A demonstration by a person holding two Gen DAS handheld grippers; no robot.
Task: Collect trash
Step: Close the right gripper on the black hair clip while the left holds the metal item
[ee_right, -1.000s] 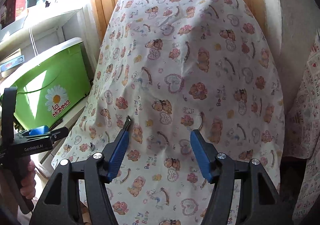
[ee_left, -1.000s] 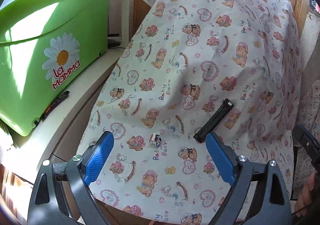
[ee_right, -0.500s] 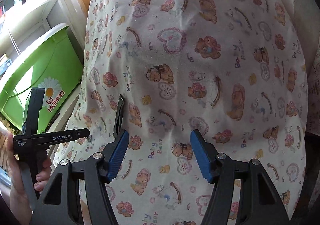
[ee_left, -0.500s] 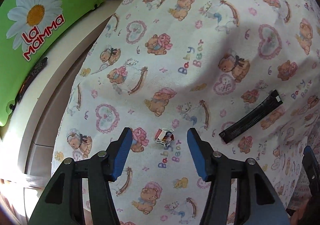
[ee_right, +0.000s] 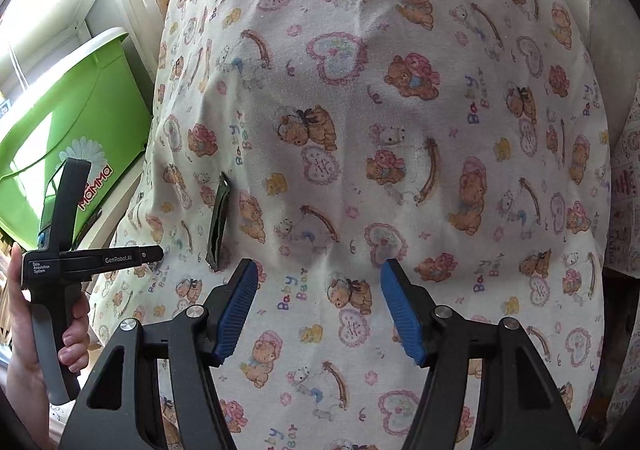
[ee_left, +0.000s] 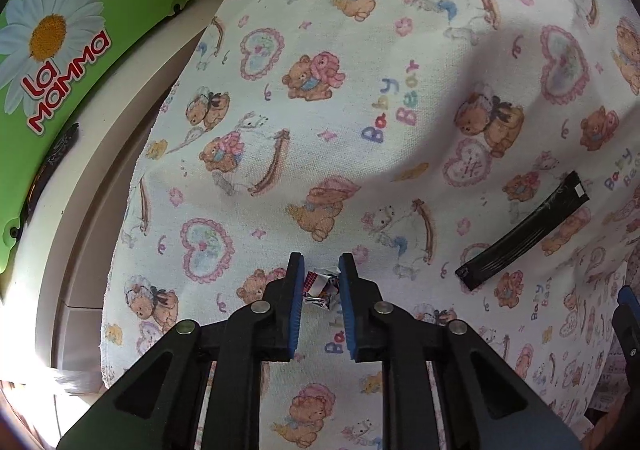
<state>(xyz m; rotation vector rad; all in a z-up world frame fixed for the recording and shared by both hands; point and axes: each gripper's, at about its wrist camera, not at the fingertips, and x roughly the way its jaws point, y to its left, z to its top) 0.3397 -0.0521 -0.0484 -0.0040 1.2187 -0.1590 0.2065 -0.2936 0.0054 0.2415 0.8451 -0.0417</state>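
Observation:
A small crumpled wrapper (ee_left: 320, 287) lies on the teddy-bear printed cloth (ee_left: 360, 109). My left gripper (ee_left: 321, 282) has its blue pads closed against both sides of the wrapper. A long black wrapper (ee_left: 524, 236) lies on the cloth to the right of it; it also shows in the right wrist view (ee_right: 218, 223). My right gripper (ee_right: 316, 296) is open and empty above the cloth (ee_right: 400, 129), right of the black wrapper. The left gripper's body shows in the right wrist view at the left edge, its fingers hidden.
A green plastic bin (ee_left: 60, 29) with a daisy logo stands on a white ledge (ee_left: 92, 177) left of the cloth; it also shows in the right wrist view (ee_right: 68, 121). A second patterned cloth (ee_right: 626, 189) hangs at the right edge.
My left gripper moved down onto the small crumpled wrapper and closed from wide open to shut on it. My right gripper lowered closer to the cloth and stayed open.

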